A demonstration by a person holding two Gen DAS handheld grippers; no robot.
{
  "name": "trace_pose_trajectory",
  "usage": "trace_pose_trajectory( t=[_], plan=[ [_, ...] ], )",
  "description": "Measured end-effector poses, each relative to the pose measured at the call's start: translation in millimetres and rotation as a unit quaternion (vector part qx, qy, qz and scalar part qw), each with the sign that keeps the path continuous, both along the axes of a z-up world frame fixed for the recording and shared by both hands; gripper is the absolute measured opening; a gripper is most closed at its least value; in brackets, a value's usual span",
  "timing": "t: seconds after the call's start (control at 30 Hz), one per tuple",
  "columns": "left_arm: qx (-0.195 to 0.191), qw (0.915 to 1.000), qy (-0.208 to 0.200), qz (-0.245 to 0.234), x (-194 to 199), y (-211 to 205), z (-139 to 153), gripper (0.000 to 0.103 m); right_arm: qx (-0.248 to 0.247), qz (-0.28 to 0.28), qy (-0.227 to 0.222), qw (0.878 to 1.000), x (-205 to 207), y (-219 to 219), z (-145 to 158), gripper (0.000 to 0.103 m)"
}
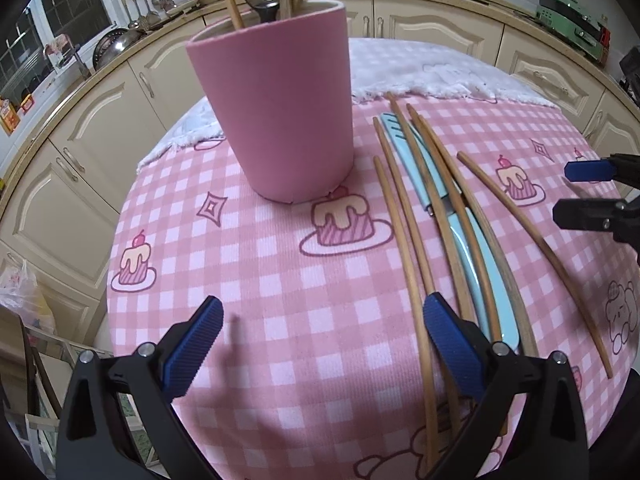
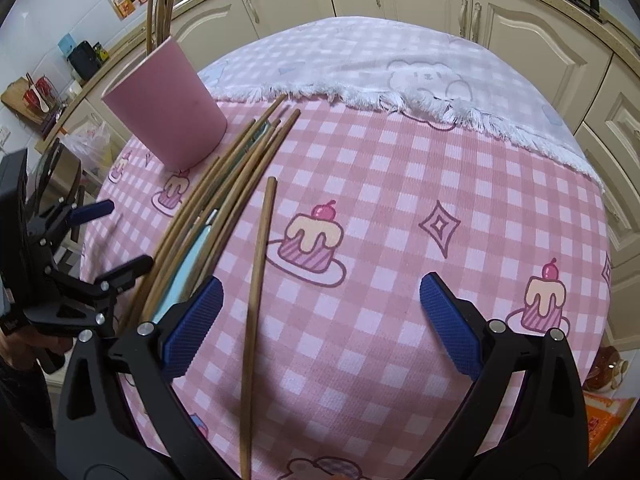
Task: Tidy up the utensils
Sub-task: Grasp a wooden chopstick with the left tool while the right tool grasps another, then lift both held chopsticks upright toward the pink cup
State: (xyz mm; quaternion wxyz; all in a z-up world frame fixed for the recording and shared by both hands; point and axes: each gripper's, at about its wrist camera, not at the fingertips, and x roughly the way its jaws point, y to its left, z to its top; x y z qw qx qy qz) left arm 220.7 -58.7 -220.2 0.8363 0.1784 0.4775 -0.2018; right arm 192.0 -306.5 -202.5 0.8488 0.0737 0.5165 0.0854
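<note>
Nearest us, our right gripper (image 2: 320, 308) gapes wide and empty over a lone chopstick (image 2: 256, 280) lying between its fingers. Our left gripper (image 1: 320, 336), equally wide and empty, hovers beside the chopstick bundle (image 1: 424, 208) near the pink cup (image 1: 280, 112).

Utensil tops in the pink cup (image 1: 280, 120) cut off by the frame's upper edge.
</note>
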Motion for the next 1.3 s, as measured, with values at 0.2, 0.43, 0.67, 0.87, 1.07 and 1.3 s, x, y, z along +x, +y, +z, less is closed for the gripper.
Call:
trace_pose_trajectory(
  t=[0.2, 0.43, 0.67, 0.87, 1.07, 1.3],
  plan=[
    [0.024, 0.9997, 0.003, -0.008, 7.3, -8.0, -2.6, 0.098, -0.027, 0.029, 0.006, 0.999, -1.2, 15.6, -2.9, 0.097],
    [0.038, 0.9990, 0.012, -0.020, 19.7, -16.1, -0.9, 0.098, -0.044, 0.038, 0.014, 0.998, 7.2, 33.8, -7.3, 0.089],
    [0.024, 0.9984, 0.038, -0.035, 33.7, -31.8, 0.3, 0.083, -0.083, 0.036, 0.005, 0.996, 25.0, 50.2, -6.1, 0.052],
    [-0.011, 0.9961, 0.067, -0.057, 36.0, -41.3, 8.1, 0.017, -0.061, 0.059, -0.002, 0.996, 27.5, 58.5, -6.0, 0.008],
    [-0.020, 0.9969, 0.060, -0.047, 29.6, -35.8, 14.7, 0.005, 0.008, 0.044, -0.012, 0.999, 23.1, 38.1, -1.0, 0.007],
    [-0.061, 0.9972, 0.026, -0.035, 19.5, -11.5, 34.9, 0.005, 0.051, 0.032, -0.048, 0.997, 16.5, 14.6, 15.5, 0.007]
  ],
)
